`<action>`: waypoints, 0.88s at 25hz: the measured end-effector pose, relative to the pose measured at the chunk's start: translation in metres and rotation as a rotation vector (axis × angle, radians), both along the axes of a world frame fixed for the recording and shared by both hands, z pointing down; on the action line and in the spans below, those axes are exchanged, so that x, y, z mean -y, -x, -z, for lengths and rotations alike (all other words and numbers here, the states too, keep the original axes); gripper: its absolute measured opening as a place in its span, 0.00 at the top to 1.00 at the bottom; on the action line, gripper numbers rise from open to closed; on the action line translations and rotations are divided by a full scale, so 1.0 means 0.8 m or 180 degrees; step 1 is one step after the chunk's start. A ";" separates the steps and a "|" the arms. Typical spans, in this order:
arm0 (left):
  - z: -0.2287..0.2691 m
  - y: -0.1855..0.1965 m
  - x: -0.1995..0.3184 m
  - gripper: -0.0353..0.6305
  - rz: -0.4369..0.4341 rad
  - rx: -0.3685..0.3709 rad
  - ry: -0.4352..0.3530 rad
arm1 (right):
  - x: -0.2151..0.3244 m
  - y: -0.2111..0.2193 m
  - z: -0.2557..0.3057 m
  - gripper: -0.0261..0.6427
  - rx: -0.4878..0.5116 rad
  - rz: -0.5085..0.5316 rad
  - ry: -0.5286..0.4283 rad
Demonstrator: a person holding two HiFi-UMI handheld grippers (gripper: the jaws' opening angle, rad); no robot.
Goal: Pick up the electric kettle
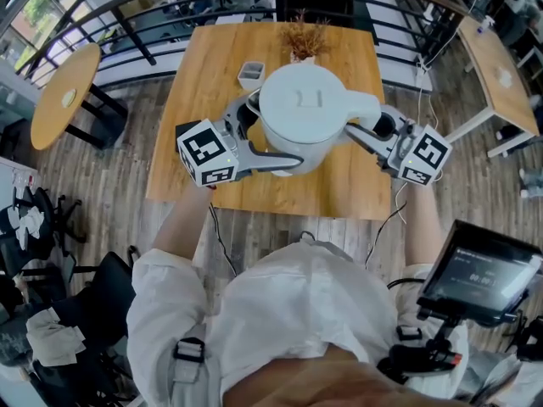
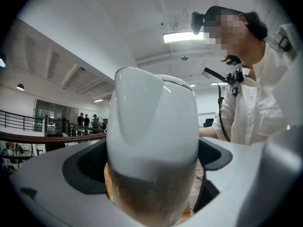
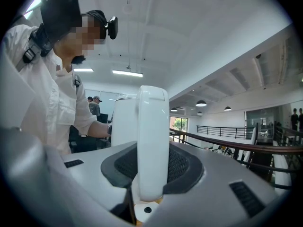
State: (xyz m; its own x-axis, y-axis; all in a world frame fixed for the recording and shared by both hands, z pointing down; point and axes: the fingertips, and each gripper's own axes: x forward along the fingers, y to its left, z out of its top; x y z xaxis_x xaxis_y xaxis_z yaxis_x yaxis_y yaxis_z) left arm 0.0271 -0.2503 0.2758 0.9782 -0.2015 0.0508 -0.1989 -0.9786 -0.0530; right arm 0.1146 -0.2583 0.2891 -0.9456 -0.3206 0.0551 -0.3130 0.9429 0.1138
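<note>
Grip check, both tools. Left gripper [image 2: 149,167]: jaws spread wide and clamped on the rounded body of the white plastic electric kettle [image 1: 305,113], dark pads pressing its two flanks on the spout side. Right gripper [image 3: 154,169]: jaws part-way closed, clenched on the kettle's narrow upright white handle [image 3: 153,136], one pad on either face. Both tools point level and face each other, with the kettle directly between them, upright, lid on top. From the head view the kettle sits over the near half of the square light-wood table [image 1: 204,75]; whether its base touches the tabletop cannot be told. Small grey square dish [image 1: 251,74] lies beyond it, apart.
</note>
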 end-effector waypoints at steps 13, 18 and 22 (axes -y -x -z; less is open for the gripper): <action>0.000 0.001 0.002 0.07 0.0007 -0.0025 0.0010 | 0.002 0.001 0.000 0.79 -0.0023 0.0011 0.0007; 0.000 0.001 0.002 0.07 -0.0006 -0.0021 -0.0002 | 0.002 0.001 0.000 0.79 -0.0016 0.0005 0.0006; 0.001 0.001 0.002 0.07 -0.0006 -0.0032 0.0015 | 0.002 0.001 -0.001 0.79 -0.0024 -0.0006 0.0005</action>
